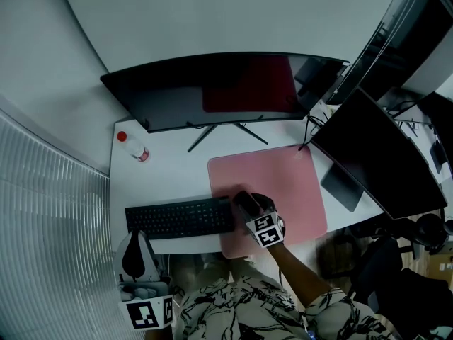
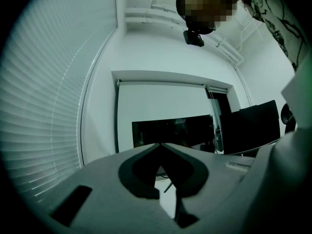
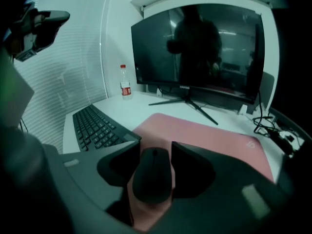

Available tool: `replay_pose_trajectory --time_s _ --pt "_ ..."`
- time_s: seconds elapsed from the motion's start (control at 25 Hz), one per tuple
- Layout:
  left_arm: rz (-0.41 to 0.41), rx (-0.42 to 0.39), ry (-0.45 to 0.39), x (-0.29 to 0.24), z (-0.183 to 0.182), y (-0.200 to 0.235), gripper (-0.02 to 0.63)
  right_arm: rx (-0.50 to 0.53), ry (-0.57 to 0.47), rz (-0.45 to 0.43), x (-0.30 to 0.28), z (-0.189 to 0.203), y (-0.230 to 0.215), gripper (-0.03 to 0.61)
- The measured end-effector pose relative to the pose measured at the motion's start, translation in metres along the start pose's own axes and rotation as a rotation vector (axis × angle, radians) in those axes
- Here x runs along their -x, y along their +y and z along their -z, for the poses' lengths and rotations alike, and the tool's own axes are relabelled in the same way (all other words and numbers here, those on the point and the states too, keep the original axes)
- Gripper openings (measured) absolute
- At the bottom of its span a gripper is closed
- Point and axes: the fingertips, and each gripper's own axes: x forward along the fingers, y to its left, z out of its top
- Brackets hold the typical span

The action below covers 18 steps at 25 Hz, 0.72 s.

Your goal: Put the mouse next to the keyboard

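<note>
One mouse (image 3: pixel 153 177) between right fingers (image 3: pixel 194 172)

Left gripper (image 1: pixel 136 239) held low at the person's left side, fingers together with nothing between them; right forearm (image 1: pixel 301 271) reaches forward, right gripper (image 3: pixel 155 152) tipped down, fingers set against both sides of the mouse (image 3: pixel 153 179).

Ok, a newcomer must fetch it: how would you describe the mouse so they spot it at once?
Start at the big curved monitor, then drop to the pink mat in front of it. At the mat's near left corner, beside the black keyboard, sits the mouse between the right tongs: small, black, rounded, unlike the flat keyboard.
</note>
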Motion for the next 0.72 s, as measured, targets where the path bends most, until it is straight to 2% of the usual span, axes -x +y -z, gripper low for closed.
replay_pose_trajectory --time_s 0.12,0.36,0.72 --pt "0.006 0.002 -0.004 -0.001 -0.001 0.0 -0.002 0.002 -0.072 0.009 0.016 -0.022 -0.002 0.126" --pt "0.024 0.002 -0.035 -0.006 -0.006 -0.001 -0.002 -0.02 -0.201 0.007 0.051 -0.065 -0.004 0.008" --pt "0.051 -0.004 -0.046 -0.011 -0.01 -0.002 -0.002 -0.072 -0.389 -0.009 0.114 -0.13 -0.005 0.006"
